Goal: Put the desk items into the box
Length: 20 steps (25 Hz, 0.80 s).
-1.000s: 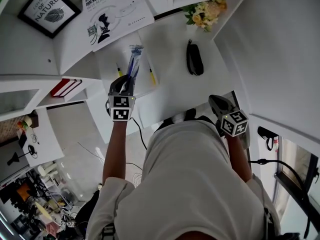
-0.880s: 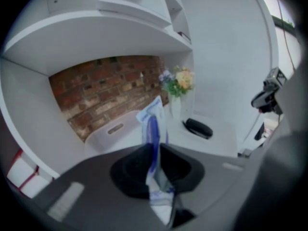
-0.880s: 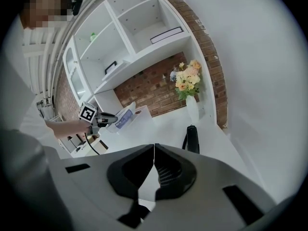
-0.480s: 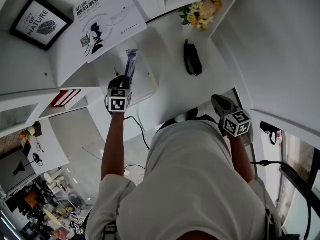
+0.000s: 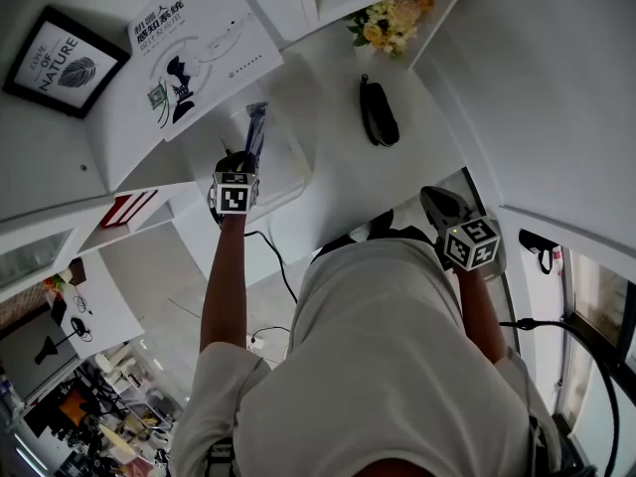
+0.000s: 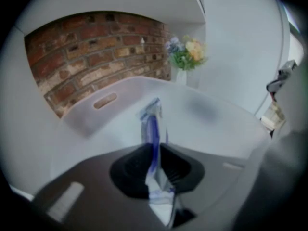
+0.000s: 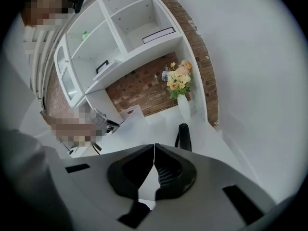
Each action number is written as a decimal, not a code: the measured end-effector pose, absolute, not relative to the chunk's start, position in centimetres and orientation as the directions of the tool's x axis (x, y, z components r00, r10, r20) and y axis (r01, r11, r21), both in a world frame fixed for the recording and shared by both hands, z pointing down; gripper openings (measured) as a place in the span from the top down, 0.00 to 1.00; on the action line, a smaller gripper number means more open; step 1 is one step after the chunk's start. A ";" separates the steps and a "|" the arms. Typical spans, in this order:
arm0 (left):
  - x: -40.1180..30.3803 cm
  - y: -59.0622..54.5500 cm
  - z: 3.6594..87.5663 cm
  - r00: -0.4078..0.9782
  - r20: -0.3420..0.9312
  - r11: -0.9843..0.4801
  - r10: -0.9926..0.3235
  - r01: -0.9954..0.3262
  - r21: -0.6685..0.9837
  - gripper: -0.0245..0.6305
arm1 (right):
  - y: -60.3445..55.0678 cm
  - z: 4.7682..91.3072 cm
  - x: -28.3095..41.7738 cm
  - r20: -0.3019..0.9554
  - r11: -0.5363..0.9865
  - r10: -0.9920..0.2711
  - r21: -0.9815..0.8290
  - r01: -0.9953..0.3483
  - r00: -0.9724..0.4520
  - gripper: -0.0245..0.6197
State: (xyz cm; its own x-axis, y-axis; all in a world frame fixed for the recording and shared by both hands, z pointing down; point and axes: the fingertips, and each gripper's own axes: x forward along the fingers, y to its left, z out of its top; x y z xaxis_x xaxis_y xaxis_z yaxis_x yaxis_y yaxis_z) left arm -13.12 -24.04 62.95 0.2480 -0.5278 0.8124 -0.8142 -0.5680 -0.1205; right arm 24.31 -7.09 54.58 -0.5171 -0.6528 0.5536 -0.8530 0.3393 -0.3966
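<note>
My left gripper [image 5: 243, 159] is shut on a clear packet of blue pens [image 5: 255, 125] and holds it over the white box [image 5: 298, 174] at the desk's left. In the left gripper view the packet [image 6: 153, 126] stands up between the pads, with the box's handled wall [image 6: 103, 102] behind it. A black case [image 5: 378, 115] lies on the desk to the right of the box and also shows in the right gripper view [image 7: 183, 136]. My right gripper [image 5: 431, 201] hangs shut and empty near the desk's front edge, its pads [image 7: 161, 163] touching.
A vase of yellow flowers [image 5: 391, 20] stands at the desk's back corner, beside the white wall on the right. White shelves with a framed picture [image 5: 58, 60] and a booklet [image 5: 194, 53] rise on the left. A cable [image 5: 273, 256] hangs below the desk's edge.
The left gripper has carried the pen packet farther from me and lower over the box. The right gripper has stayed put.
</note>
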 end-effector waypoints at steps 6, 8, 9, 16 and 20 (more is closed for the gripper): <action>-13.1 -24.0 63.9 0.250 0.830 -0.593 -0.499 -0.797 -0.116 0.87 | -7.0 54.6 24.7 0.561 0.315 -0.665 -0.388 -0.866 -0.493 0.96; -13.2 -24.0 64.1 0.253 0.831 -0.597 -0.495 -0.794 -0.113 0.86 | -6.8 54.6 24.8 0.563 0.312 -0.666 -0.386 -0.868 -0.489 0.96; -13.2 -24.1 64.0 0.259 0.826 -0.600 -0.501 -0.792 -0.115 0.86 | -6.8 54.6 24.7 0.564 0.311 -0.666 -0.386 -0.869 -0.489 0.96; -12.5 -23.9 62.2 0.302 0.796 -0.626 -0.525 -0.770 -0.121 0.85 | -6.5 54.5 23.8 0.561 0.323 -0.662 -0.385 -0.864 -0.497 0.96; -12.4 -23.9 59.9 0.304 0.765 -0.618 -0.567 -0.772 -0.151 0.85 | -6.5 54.3 23.1 0.555 0.339 -0.660 -0.382 -0.860 -0.506 0.96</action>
